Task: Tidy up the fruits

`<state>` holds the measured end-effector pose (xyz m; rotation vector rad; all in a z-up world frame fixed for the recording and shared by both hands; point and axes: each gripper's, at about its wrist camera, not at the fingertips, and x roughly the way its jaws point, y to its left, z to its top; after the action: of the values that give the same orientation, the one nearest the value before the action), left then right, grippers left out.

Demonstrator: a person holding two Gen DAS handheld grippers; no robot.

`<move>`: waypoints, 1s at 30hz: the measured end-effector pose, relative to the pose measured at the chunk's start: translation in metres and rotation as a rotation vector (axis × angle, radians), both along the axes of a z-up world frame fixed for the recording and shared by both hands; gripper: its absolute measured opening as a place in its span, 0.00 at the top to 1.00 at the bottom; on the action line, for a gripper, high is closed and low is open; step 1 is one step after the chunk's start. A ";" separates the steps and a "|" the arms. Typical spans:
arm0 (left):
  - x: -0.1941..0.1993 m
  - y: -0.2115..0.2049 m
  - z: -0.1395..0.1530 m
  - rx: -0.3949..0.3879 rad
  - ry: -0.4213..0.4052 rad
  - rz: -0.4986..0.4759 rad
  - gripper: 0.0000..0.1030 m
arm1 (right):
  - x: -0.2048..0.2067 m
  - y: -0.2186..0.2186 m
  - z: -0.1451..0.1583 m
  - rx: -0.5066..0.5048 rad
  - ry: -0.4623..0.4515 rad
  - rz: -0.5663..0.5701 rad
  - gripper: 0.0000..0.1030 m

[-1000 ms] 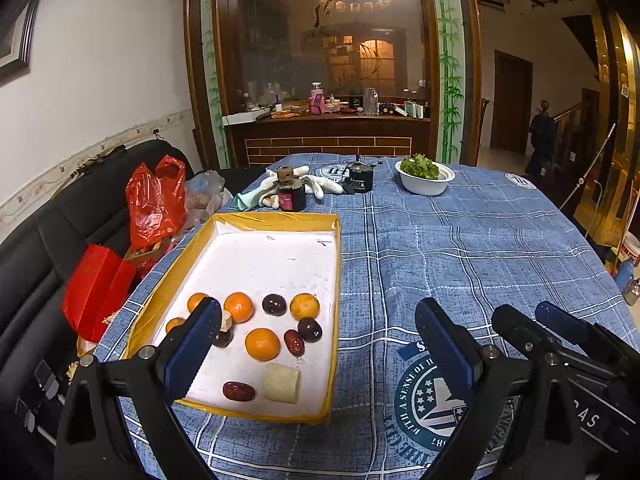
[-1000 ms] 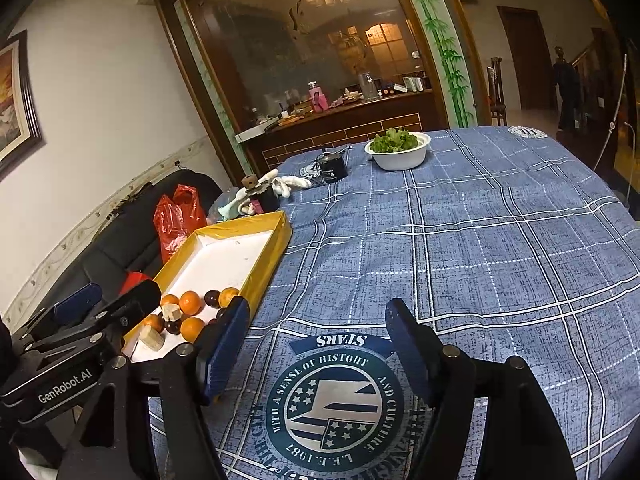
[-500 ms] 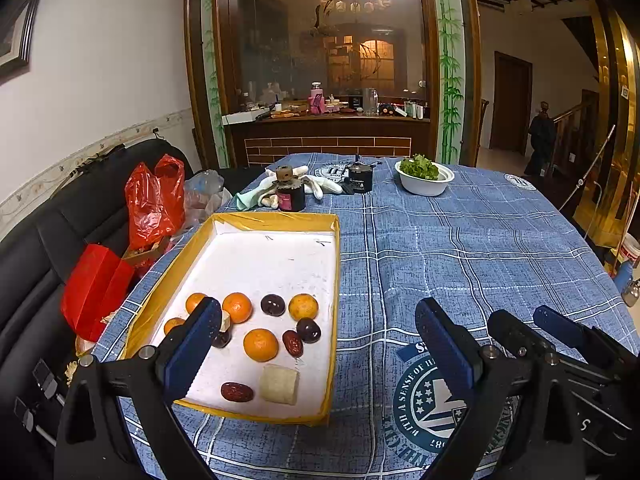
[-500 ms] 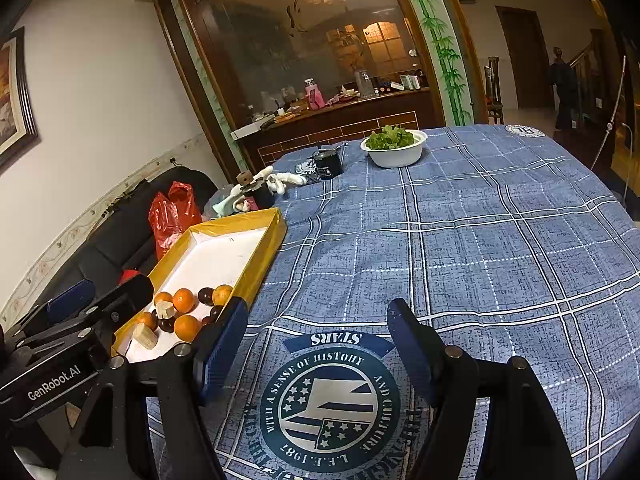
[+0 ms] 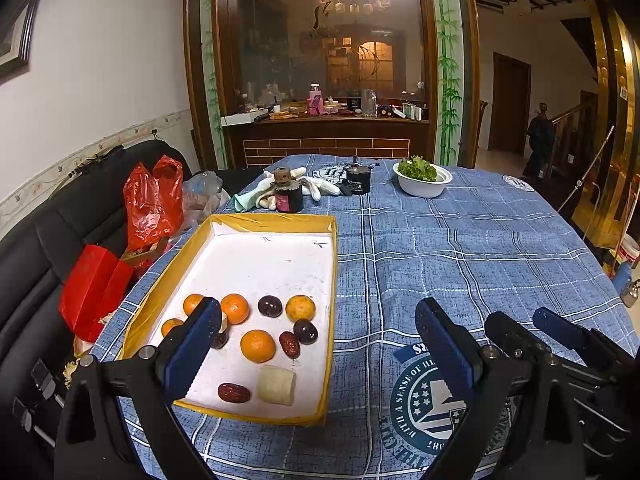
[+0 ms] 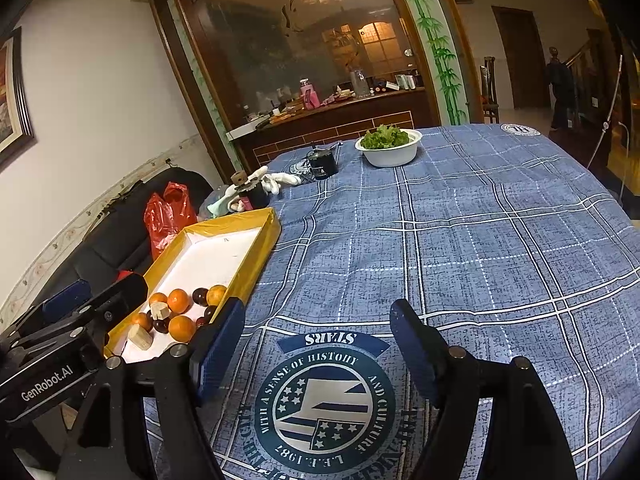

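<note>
Left gripper [image 5: 318, 344] wide open, empty, above tray [image 5: 330, 320] near end. Right gripper [image 6: 318, 344] wide open, empty, over tablecloth [image 6: 460, 240]. Oranges [image 5: 258, 345], dates [image 5: 234, 393] clustered in tray, 7 o'clock of bowl [image 5: 422, 188].

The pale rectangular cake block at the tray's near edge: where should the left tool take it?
Grip the pale rectangular cake block across its two flat long sides, descending from above with the open left tool; the yellow-rimmed tray wall blocks a low approach.
</note>
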<state>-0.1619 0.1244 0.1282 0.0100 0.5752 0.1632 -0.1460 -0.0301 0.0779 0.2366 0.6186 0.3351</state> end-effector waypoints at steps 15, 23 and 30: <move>-0.033 0.023 0.038 0.047 -0.193 0.119 0.00 | 0.015 0.011 -0.011 0.044 0.005 0.003 0.20; -0.066 0.021 0.063 0.200 -0.402 0.280 0.00 | 0.017 0.032 0.003 0.016 -0.076 0.071 0.19; -0.057 0.014 0.058 0.235 -0.362 0.323 0.00 | 0.002 0.045 0.017 -0.024 -0.180 0.122 0.12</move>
<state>-0.2191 0.1379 0.1865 0.1142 0.1895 0.5348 -0.1444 0.0147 0.0946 0.1437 0.4597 0.4612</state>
